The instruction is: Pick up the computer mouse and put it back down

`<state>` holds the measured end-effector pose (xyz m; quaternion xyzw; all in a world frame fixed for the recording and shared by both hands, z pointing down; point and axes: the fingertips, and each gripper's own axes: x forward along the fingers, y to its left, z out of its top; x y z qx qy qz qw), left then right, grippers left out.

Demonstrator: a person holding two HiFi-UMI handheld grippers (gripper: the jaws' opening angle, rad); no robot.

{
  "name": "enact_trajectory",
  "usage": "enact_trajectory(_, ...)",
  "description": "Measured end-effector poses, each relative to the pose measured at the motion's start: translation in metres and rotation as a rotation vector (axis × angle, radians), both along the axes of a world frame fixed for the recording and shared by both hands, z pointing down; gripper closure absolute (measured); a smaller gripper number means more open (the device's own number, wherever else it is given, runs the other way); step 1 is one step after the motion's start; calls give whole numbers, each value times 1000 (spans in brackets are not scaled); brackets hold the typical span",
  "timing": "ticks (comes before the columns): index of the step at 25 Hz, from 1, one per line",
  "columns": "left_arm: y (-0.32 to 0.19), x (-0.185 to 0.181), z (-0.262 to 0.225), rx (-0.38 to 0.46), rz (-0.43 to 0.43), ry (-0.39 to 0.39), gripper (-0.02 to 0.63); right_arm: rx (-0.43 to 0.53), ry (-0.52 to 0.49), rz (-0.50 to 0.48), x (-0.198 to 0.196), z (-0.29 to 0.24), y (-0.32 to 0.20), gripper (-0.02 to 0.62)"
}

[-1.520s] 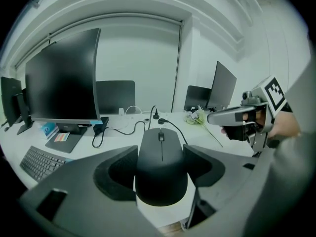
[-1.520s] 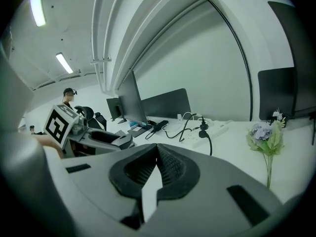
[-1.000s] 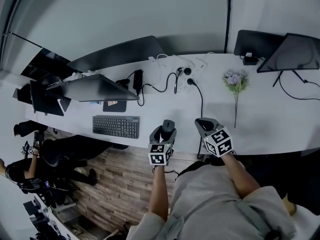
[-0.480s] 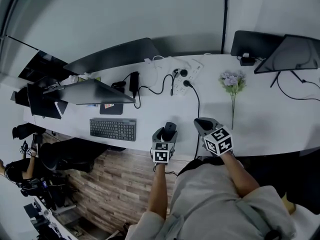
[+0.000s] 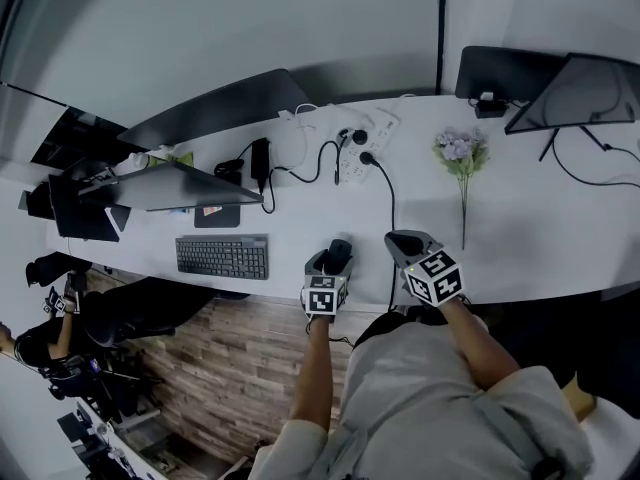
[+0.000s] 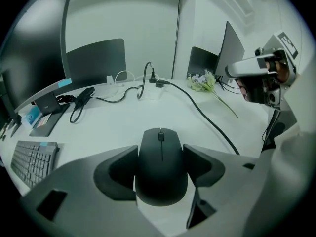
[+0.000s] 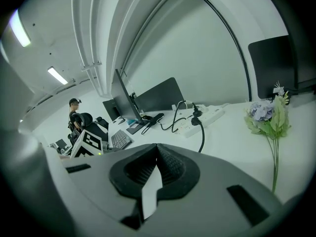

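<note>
Black plastic, smooth and rounded, is what you have in the left gripper (image 6: 161, 151): the computer mouse (image 6: 161, 174) sits squarely between its fingers (image 6: 116, 174), which press on both flanks, scroll wheel pointing away from you over the white tabletop (image 6: 123, 117). I read the step in hand as the put-down, and from these views I cannot tell whether the mouse's base has met the surface yet. Bring it down slowly and keep it level, so the whole underside lands at once and not the nose or tail first. Hold the squeeze until you feel the tabletop take the weight, then open only a little and lift straight back, or the rounded shell may slide or get dragged along. Mind the black cable (image 6: 207, 120) running just to the right of the mouse; set down clear of it so the mouse does not rock. Your right gripper (image 7: 157, 159) has its fingers pressed together on nothing and hangs beside the left one near the tabletop edge; leave it parked there. Against the head view of a second ago, the left gripper's marker cube looks smaller and sits slightly further up the picture, which I take as the hand having sunk toward the tabletop with the mouse in the same grip. The right gripper has hardly shifted, and the keyboard (image 5: 222, 256) and flowers (image 5: 458, 153) have merely slid a little with your head.
</note>
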<state>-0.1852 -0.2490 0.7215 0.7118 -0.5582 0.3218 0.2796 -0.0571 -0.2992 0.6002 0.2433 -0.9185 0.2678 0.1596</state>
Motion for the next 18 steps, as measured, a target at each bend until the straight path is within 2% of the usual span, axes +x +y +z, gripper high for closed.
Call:
enact_trajectory(6,1,0,10,-35,2,14,316,-9,4,4,-1,2,3,588)
enact_trajectory(18,7,2,17,-52,0,38,316,-21,27,-5,-2,9,17,588)
